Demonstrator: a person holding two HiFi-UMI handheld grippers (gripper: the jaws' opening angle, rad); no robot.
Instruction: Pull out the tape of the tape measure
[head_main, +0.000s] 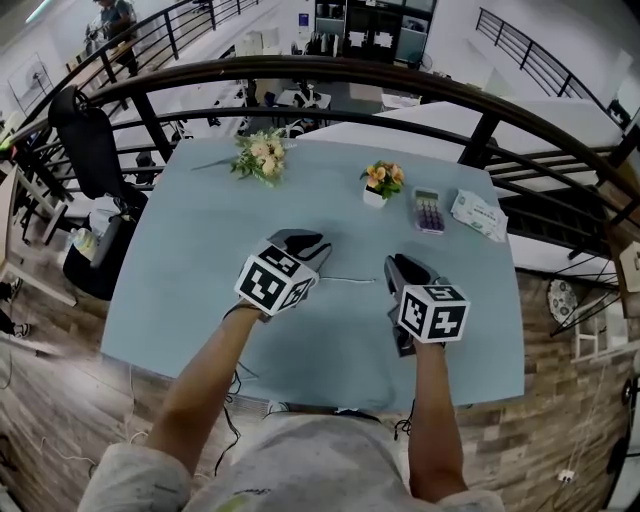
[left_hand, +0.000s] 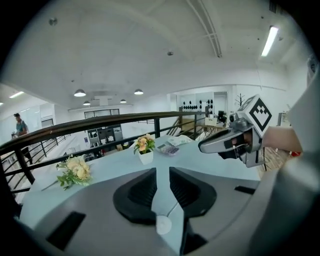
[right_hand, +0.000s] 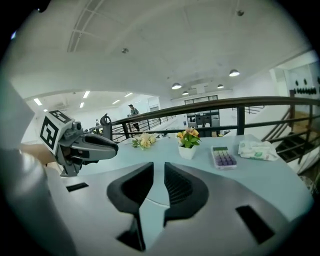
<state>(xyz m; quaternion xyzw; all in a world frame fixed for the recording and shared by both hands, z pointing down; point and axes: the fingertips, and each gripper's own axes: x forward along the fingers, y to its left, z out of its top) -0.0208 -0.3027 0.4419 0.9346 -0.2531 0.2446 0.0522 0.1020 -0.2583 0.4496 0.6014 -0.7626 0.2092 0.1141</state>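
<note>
A thin line of tape (head_main: 348, 279) lies just above the blue table (head_main: 190, 290), running between my two grippers. My left gripper (head_main: 312, 250) stands at the tape's left end. In the left gripper view its jaws (left_hand: 162, 172) are nearly together, with a small white round tab (left_hand: 163, 225) caught low between them and a thin strip leading off to the right. My right gripper (head_main: 400, 272) is at the tape's right end. Its jaws (right_hand: 159, 167) are also narrow, closed on a pale piece low between them. The tape measure's case is mostly hidden.
At the table's far side lie a bunch of cream flowers (head_main: 262, 155), a small white pot of orange flowers (head_main: 381, 182), a calculator (head_main: 428, 211) and a tissue pack (head_main: 478, 214). A dark railing (head_main: 400, 85) curves behind the table. A black chair (head_main: 90, 150) stands to the left.
</note>
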